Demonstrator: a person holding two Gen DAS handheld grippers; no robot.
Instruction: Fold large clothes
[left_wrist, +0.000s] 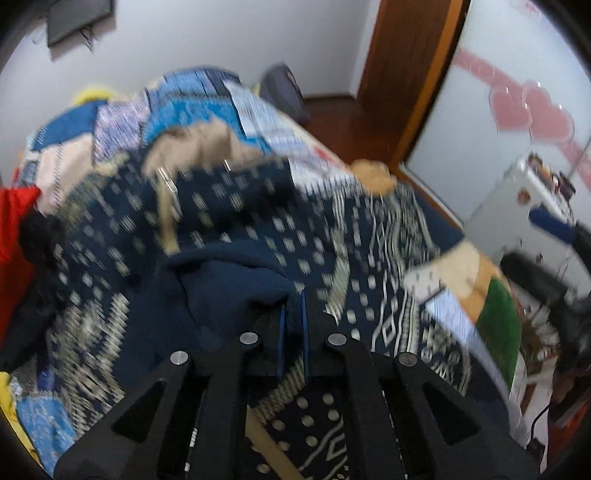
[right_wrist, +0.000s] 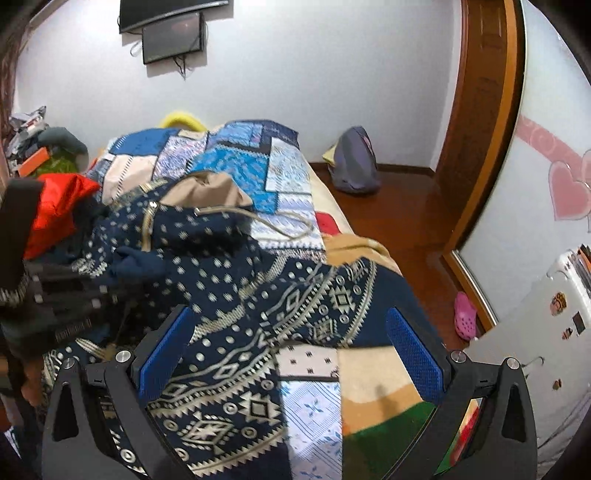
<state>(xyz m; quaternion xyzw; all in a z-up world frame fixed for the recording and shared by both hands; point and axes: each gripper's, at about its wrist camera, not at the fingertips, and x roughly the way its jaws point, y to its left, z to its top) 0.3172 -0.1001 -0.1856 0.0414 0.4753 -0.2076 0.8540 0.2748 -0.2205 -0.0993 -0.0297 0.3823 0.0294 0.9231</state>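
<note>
Left gripper: My left gripper (left_wrist: 293, 325) is pinched tight on a fold of dark blue cloth. Its blue pads (left_wrist: 305, 328) are almost together, with the cloth squeezed between them.

Right gripper: My right gripper (right_wrist: 291, 354) is wide open and holds nothing. It hangs just above the cloth, tipped down toward the bed.

The clothing: It is a big dark blue hoodie (right_wrist: 236, 295) with cream dots and zigzag shapes. It lies spread and bunched on the patchwork blanket (right_wrist: 236, 155). Its tan hood lining (right_wrist: 207, 188) and a cord (right_wrist: 280, 225) sit at the far end.

How it will feel: I think it is soft, floppy and thick, maybe a bit heavy. It will sag and bunch if I lift one spot only. It will not break.

Where to grab: I think the hem edge near my right gripper is a good place, since the edge is thin enough to pinch.

Left hand pose: It points steeply down at the bed, and the picture is blurry.

Nearby: A red cloth (right_wrist: 62, 206) lies at the left side of the bed.
</note>
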